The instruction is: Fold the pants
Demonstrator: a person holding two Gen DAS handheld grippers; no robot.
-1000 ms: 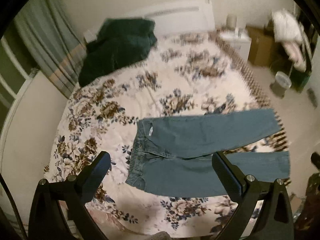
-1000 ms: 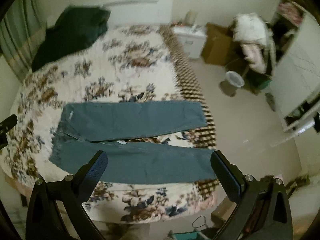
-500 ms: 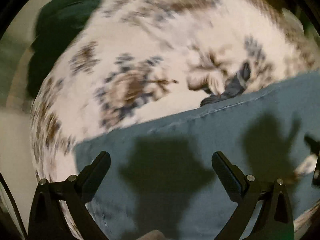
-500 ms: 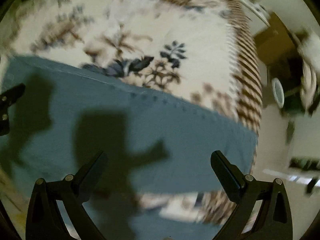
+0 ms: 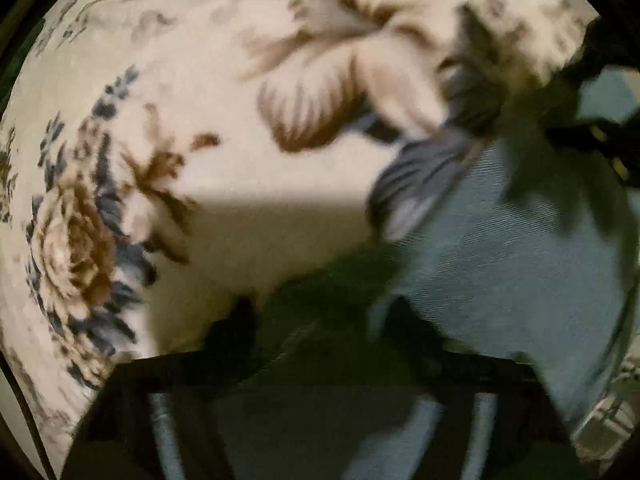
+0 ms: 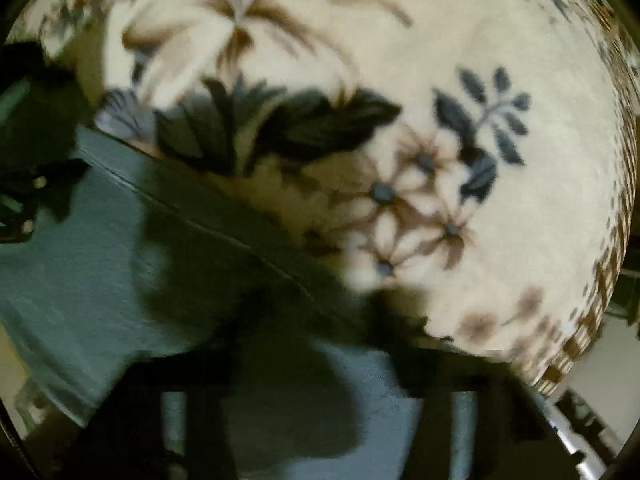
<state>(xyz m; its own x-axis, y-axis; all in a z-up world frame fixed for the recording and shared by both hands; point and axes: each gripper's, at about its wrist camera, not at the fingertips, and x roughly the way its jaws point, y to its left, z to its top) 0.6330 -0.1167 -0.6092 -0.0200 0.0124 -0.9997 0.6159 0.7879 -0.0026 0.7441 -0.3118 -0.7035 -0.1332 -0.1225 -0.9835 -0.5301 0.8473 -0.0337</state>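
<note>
My two pictures are dim and very blurry. Dark shadows fall on the jeans [image 5: 520, 264] and flowery blanket [image 6: 500, 240]. The round edges bend and go black.

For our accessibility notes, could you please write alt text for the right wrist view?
Blurred close-up, looking down: the right gripper is closing its dark fingers over the edge of blue jeans lying on a cream floral bedspread. The left gripper shows at the left edge.

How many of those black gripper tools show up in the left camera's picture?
2: the left gripper at the bottom, closing over the jeans, and the right gripper at the right edge, partly cut off.
</note>
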